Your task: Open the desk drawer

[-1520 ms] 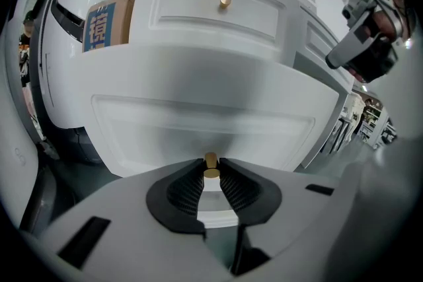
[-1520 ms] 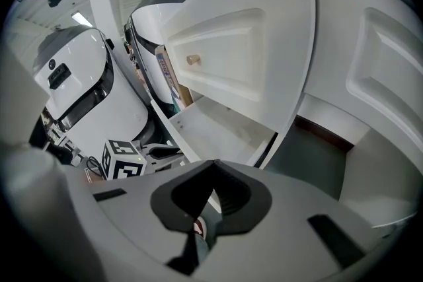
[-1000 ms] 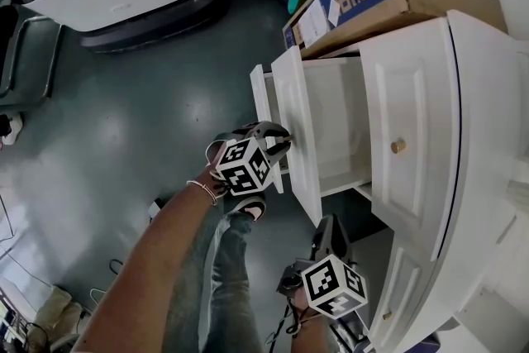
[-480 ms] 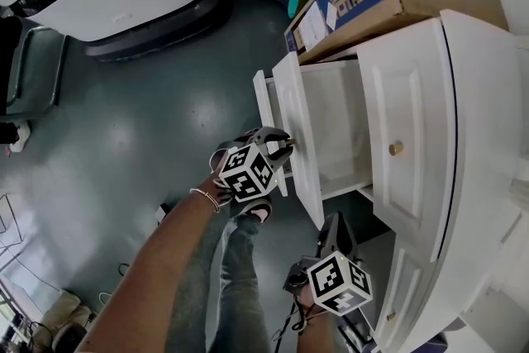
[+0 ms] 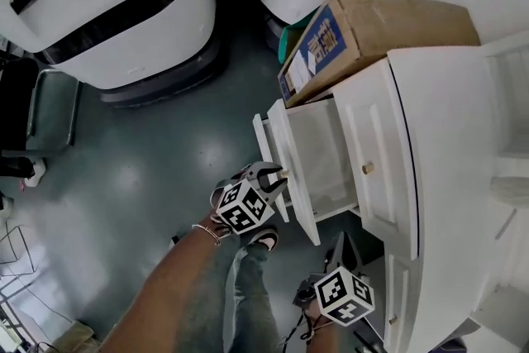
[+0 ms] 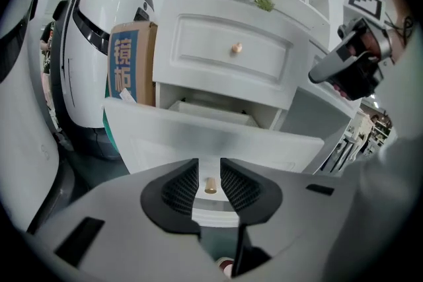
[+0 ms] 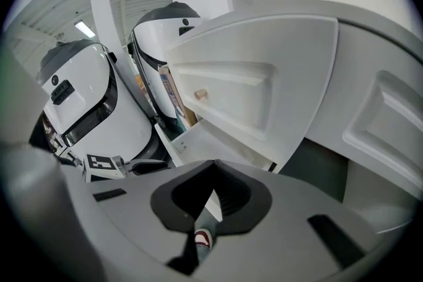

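The white desk [image 5: 446, 136] has its lower drawer [image 5: 326, 149] pulled out, and the inside looks empty. On the drawer front [image 6: 198, 139] is a small brass knob [image 6: 211, 185]. My left gripper [image 6: 209, 174] has a jaw on each side of this knob. Its jaws have just been opening, and a thin gap shows between each pad and the knob. In the head view the left gripper [image 5: 277, 175] sits at the drawer front's outer face. My right gripper [image 5: 337, 244] hangs lower, beside the desk, shut with nothing held [image 7: 213, 165].
A long cardboard box [image 5: 364, 33] leans against the desk's far side, over a green bin [image 5: 293, 33]. Two large white and black machines [image 5: 107, 4] stand beyond on the grey floor. The person's leg and shoe [image 5: 263, 238] are below the grippers. A closed drawer with a knob [image 6: 235, 47] is above.
Both grippers have risen a little and the head view has shifted to show more floor and machines. The left jaws have spread off the knob. The drawer stays pulled out.
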